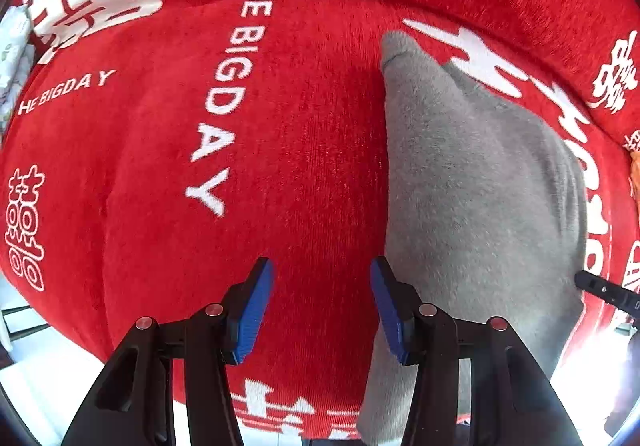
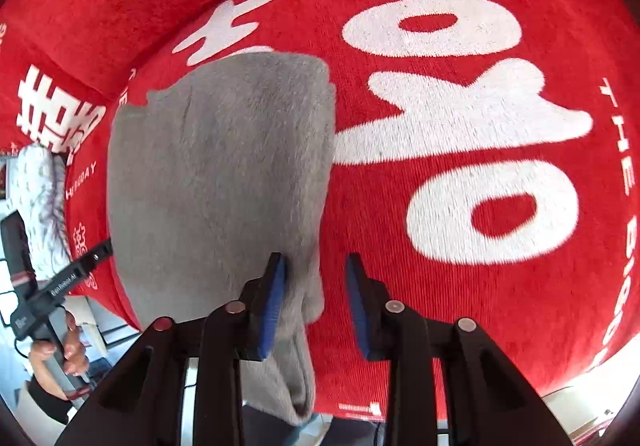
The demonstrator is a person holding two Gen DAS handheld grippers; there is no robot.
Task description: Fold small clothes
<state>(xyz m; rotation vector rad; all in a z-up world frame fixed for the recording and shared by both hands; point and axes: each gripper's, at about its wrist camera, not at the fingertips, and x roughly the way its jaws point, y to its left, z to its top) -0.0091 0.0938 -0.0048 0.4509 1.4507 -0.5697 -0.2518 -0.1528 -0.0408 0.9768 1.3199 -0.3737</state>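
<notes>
A grey fleecy garment (image 1: 480, 185) lies on a red cover with white lettering (image 1: 312, 133). My left gripper (image 1: 322, 306) points down over bare red cover, open and holding nothing, and its right finger (image 1: 390, 310) stands at the garment's left edge. In the right wrist view the garment (image 2: 220, 173) spreads to the left and its near end droops over the front edge. My right gripper (image 2: 316, 302) straddles the garment's right edge. Its left pad (image 2: 274, 302) lies against the fleece, while the right pad (image 2: 358, 302) stands clear over the red cover (image 2: 460, 117). The jaws have been narrowing.
A white fluffy item (image 2: 40, 197) and a pale patterned item (image 1: 12, 53) sit past the cover's left side. An orange thing (image 1: 635, 173) shows at the far right. A hand (image 2: 60, 358) holds the left gripper's handle (image 2: 60, 286). The cover's front edge runs just below the fingers.
</notes>
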